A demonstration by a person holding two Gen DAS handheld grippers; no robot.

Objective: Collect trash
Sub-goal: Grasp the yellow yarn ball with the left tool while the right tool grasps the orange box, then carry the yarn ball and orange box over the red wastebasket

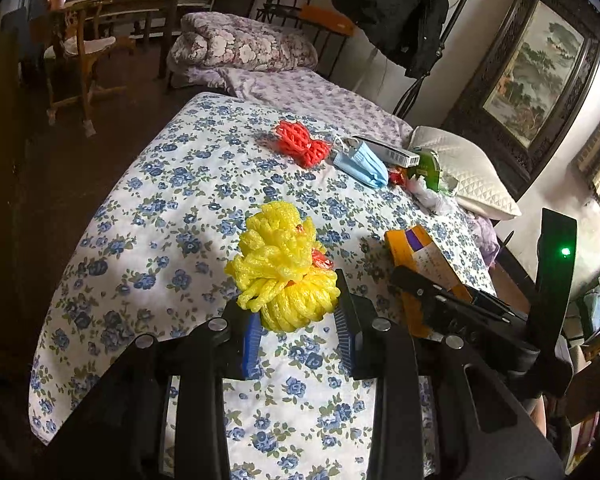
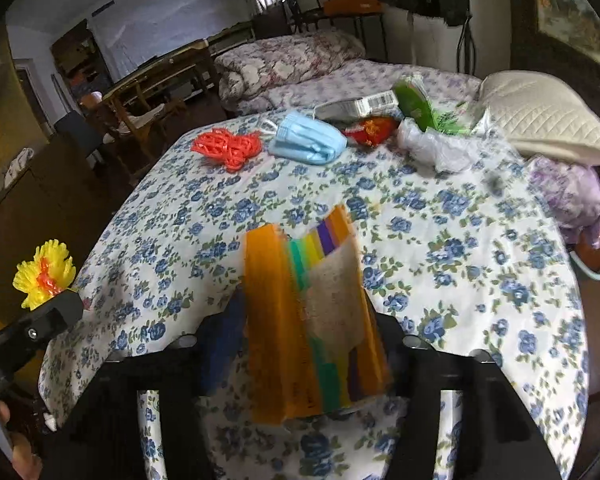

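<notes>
A bundle of yellow foam netting (image 1: 284, 268), with a bit of red in it, sits between the blue pads of my left gripper (image 1: 298, 332), which is shut on it above the flowered bedspread (image 1: 172, 208). The same bundle (image 2: 44, 272) shows at the left edge of the right wrist view. My right gripper (image 2: 311, 344) grips an orange box with coloured stripes (image 2: 300, 312), blurred, with its pads against both sides; the box (image 1: 415, 256) also shows at the right of the left wrist view. Further up the bed lie a red foam net (image 1: 301, 146), a blue face mask (image 1: 359, 164) and a white barcode box (image 1: 387, 150).
Beside the mask lie a red wrapper (image 2: 369, 130), a green packet (image 2: 415, 106) and a clear plastic bag (image 2: 435, 148). A white quilted pillow (image 2: 539, 120) lies at the right. A folded flowered quilt (image 1: 240, 42) lies beyond. Wooden chairs (image 1: 80, 52) stand on the dark floor at left.
</notes>
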